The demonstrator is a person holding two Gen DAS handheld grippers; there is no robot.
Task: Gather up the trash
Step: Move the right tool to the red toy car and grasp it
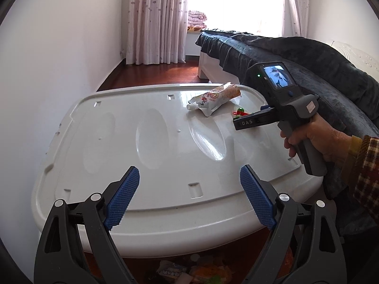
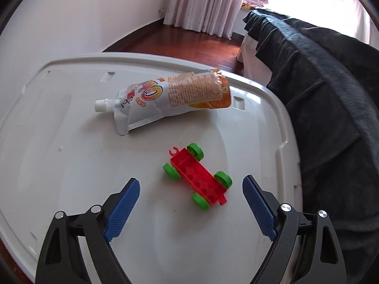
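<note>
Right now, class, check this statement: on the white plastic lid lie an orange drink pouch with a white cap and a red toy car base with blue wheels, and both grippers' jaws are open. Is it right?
One detail is wrong. The red toy car base has green wheels, not blue, as the right wrist view shows. The rest holds: the drink pouch lies on the white plastic lid, and both the left gripper and right gripper are open with nothing between the jaws.

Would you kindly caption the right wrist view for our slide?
Open right hand-held gripper over a red toy car, near a crumpled drink pouch, on a white lid.
</note>
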